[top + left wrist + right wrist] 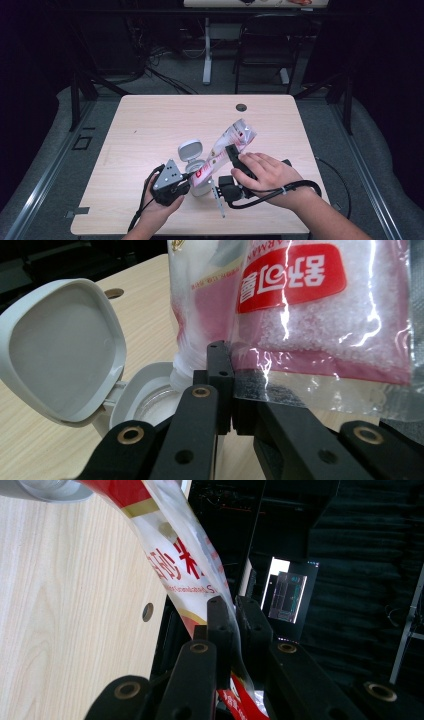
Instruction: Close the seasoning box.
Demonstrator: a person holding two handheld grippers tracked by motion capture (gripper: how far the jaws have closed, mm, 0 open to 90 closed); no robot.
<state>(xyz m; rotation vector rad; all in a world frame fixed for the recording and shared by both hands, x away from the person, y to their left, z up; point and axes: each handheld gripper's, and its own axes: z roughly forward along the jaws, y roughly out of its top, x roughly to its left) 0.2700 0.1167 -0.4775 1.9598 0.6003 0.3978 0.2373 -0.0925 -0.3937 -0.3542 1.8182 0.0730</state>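
A clear bag of white granules with a red label [227, 145] slants from upper right down to a white container [200, 186] near the table's front edge. The bag's lower end sits at the container's mouth [150, 402], and the container's hinged lid [190, 149] stands open behind it. My left gripper [192, 180] is shut on the bag's clear lower edge [250, 387], right beside the container. My right gripper [231, 151] is shut on the bag [175, 565] higher up and holds it tilted above the table.
The light wooden table [150, 130] has a round cable hole [241, 107] near its far edge. A dark chair [265, 45] and a white desk leg [206, 50] stand beyond the table. Cables trail from both grippers over the front edge.
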